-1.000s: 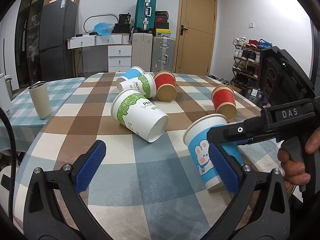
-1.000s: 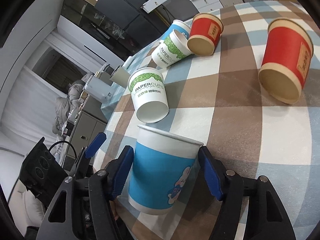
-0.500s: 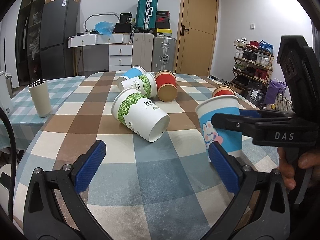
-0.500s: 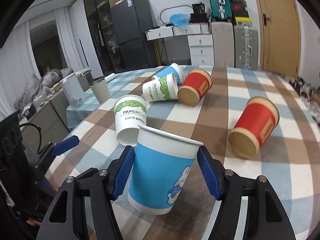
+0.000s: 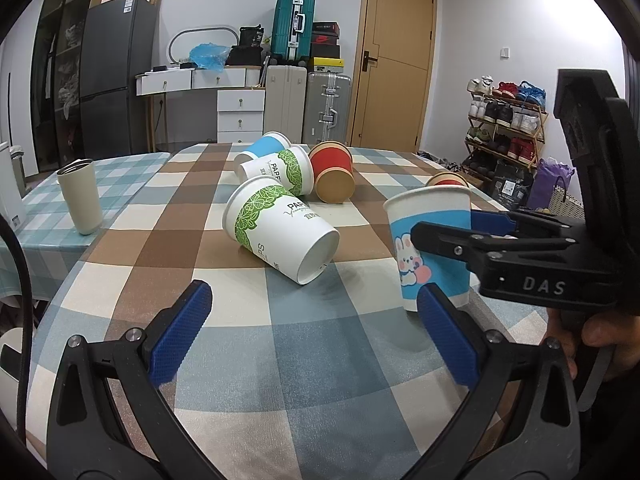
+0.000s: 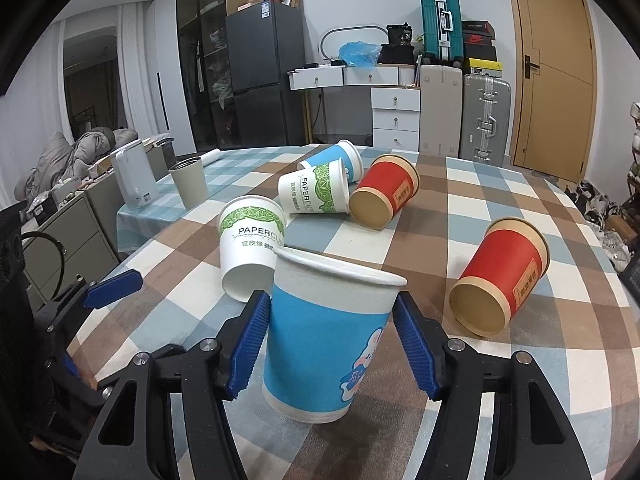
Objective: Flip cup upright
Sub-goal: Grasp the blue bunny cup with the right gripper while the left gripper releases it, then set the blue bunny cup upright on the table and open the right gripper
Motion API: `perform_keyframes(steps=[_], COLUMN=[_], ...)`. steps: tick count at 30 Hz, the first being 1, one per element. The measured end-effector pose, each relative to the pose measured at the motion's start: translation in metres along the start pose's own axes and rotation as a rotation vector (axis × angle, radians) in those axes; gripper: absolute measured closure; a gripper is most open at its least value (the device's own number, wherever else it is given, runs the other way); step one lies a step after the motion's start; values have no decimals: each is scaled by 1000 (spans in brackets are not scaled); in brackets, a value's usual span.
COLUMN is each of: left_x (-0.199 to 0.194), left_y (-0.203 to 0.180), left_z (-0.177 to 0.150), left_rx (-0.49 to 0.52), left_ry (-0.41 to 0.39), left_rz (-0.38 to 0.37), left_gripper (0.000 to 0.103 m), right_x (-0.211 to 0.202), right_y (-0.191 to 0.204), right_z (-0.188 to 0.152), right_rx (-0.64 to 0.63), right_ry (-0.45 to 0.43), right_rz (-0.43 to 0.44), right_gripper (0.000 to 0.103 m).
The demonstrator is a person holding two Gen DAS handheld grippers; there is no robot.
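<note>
Cup (image 6: 328,336) stands mouth up on the checked table (image 5: 320,360), near its front right, so the flip looks done. Right gripper (image 6: 332,344) clasps its sides, probably steadying it; left gripper (image 5: 316,332) hangs spread, holding nothing.

"PAPERCUP" is printed in grey under the green leaf band on the white cup (image 6: 251,245) lying on its side, and again on the second white cup (image 6: 313,194) behind it. "DAS" stands in raised letters on the black gripper body (image 5: 544,286).
</note>
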State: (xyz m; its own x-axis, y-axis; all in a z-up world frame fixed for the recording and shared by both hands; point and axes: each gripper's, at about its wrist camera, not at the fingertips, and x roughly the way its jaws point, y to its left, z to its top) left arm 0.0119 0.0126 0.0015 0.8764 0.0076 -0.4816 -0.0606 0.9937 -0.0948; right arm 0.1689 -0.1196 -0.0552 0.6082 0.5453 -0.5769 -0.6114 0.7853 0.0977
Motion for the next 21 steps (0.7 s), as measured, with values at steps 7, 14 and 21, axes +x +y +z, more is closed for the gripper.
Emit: perform_keyframes(steps=[7,14,21], left_x=[0,0,1], left_y=[0,0,0], left_z=[0,0,0], left_rx=[0,-4,-5], left_ry=[-1,-3,-4], left_rz=[0,1,1], left_gripper=[1,1,1], right_x=[-17,-26,-22], right_y=[1,7,13], right_z=[-18,-31,-29], right_rx=[0,-37,-40], right_ry=[27,2,-41], right_rz=[69,70,31], right_gripper=[40,42,42])
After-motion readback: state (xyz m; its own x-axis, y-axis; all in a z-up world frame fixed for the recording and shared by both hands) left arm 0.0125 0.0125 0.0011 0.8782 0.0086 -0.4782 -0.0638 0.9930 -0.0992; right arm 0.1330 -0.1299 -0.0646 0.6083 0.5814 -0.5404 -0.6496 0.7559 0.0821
